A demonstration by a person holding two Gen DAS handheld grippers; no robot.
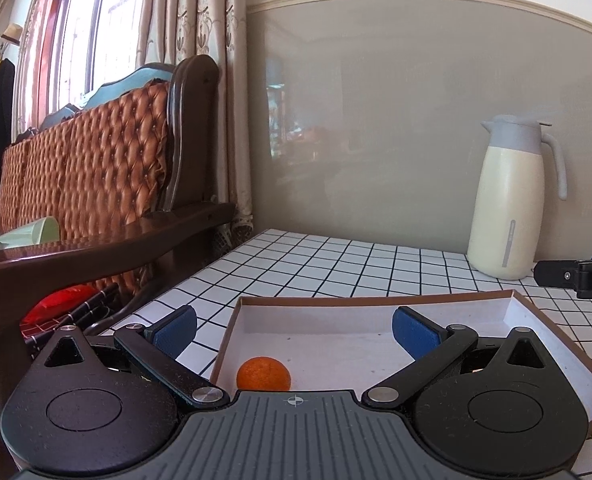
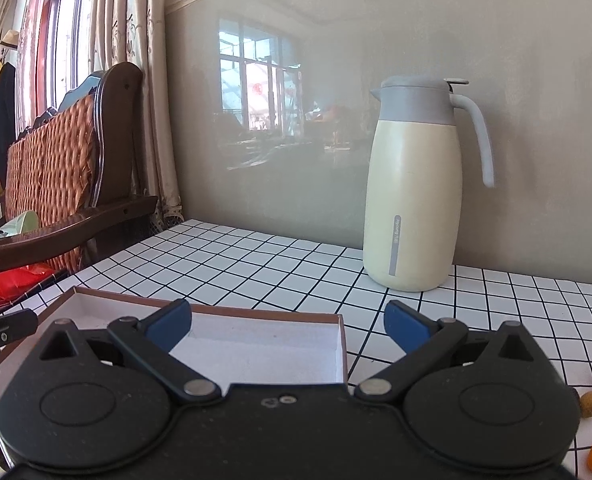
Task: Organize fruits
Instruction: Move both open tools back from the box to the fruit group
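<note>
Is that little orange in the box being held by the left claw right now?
Apart. In the left wrist view the orange lies on the box floor, while the left gripper has its jaws spread wide, well clear of it.

My left wrist camera sits low over the near edge of the box point(image 1: 544, 344), facing the grey wall, with the jug point(image 1: 508, 204) far at the right of the frame. My right wrist camera looks the same way from further right, nearer the jug point(image 2: 412, 196), the box point(image 2: 255, 348) at lower left. Both views share the checked tabletop point(image 1: 336, 268), box, jug and the chair point(image 1: 95, 160) at left.
</note>
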